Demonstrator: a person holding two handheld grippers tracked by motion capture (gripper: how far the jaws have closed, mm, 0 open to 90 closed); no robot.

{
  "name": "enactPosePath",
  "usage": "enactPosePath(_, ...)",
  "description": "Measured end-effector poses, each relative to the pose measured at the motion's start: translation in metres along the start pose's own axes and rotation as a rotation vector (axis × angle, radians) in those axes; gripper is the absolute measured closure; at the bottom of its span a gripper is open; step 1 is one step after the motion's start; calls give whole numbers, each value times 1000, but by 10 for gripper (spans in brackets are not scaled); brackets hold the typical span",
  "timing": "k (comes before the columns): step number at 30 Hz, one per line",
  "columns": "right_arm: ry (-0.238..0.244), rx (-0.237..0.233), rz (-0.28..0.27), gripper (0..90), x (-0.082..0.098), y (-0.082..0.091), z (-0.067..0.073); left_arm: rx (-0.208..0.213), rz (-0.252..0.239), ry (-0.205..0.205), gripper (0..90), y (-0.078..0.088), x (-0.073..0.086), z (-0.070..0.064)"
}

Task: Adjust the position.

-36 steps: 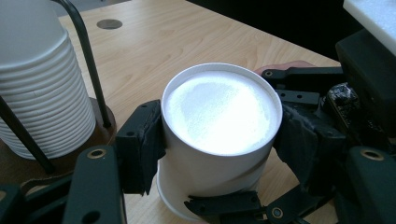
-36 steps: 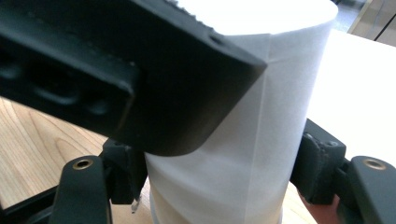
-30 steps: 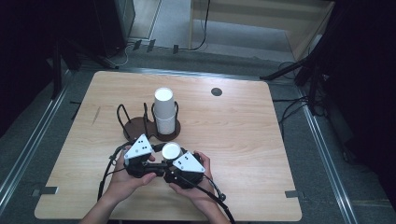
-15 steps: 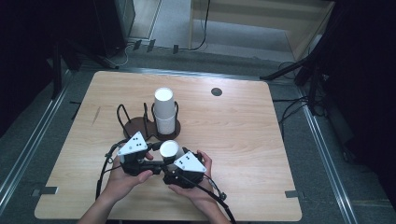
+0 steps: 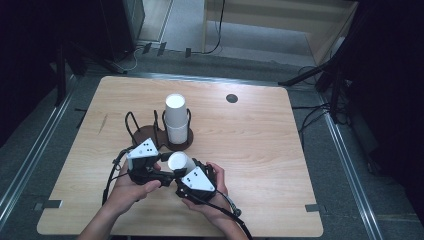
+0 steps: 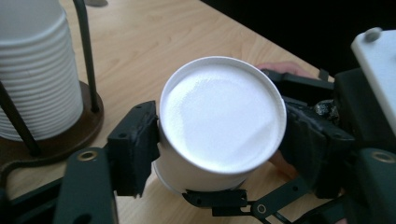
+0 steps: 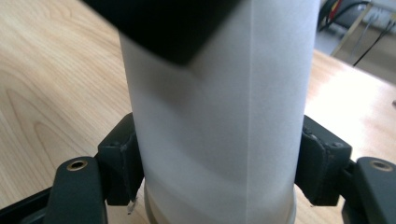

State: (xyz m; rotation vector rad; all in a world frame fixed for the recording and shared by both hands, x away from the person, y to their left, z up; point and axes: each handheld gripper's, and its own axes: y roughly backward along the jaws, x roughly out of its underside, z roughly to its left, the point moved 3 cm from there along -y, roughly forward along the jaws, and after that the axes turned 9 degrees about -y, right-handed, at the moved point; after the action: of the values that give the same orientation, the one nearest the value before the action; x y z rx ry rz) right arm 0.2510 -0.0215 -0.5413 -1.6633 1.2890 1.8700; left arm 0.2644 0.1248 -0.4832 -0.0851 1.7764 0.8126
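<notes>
Both grippers are on one white paper cup (image 5: 180,162), held upside down just above the near edge of the table (image 5: 260,150), between the two hands. The right gripper (image 7: 217,172) has its pads pressed on the wall close to the rim end — jaws just closed in, cup between them. The left gripper (image 6: 215,154) has just eased its jaws apart; its left pad (image 6: 135,149) looks to touch the wall, while the far side is hidden behind the cup base, so I can't tell if it grips.

Handling, as I judge it: the cup is very light, thin-walled and smooth — it crushes easily, and nested cups stick. In the right gripper view a second rim (image 7: 219,210) peeks out below, so there are likely two cups nested. Best hold is low on the wall near the rolled rim, where it's stiffest; squeeze gently and pull along the axis.

Farther back is a dark wire holder (image 5: 160,132) on a round wooden base with two bays: the right bay carries a stack of upside-down white cups (image 5: 176,117), the left bay (image 5: 132,125) holds nothing. Beyond that a small dark disc (image 5: 231,98) is set in the tabletop.
</notes>
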Motion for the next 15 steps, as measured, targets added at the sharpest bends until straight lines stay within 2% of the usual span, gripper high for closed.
enactPosePath(2,34,3,-3,280,0,0,3,8,29,19,258,-2,0,0)
enactPosePath(8,117,17,-6,280,3,0,9,17,87,49,250,-5,2,2)
enactPosePath(11,145,25,-9,279,3,0,11,12,112,50,266,-6,3,2)
enactPosePath(15,160,32,-5,272,5,-1,11,3,115,54,283,-6,4,3)
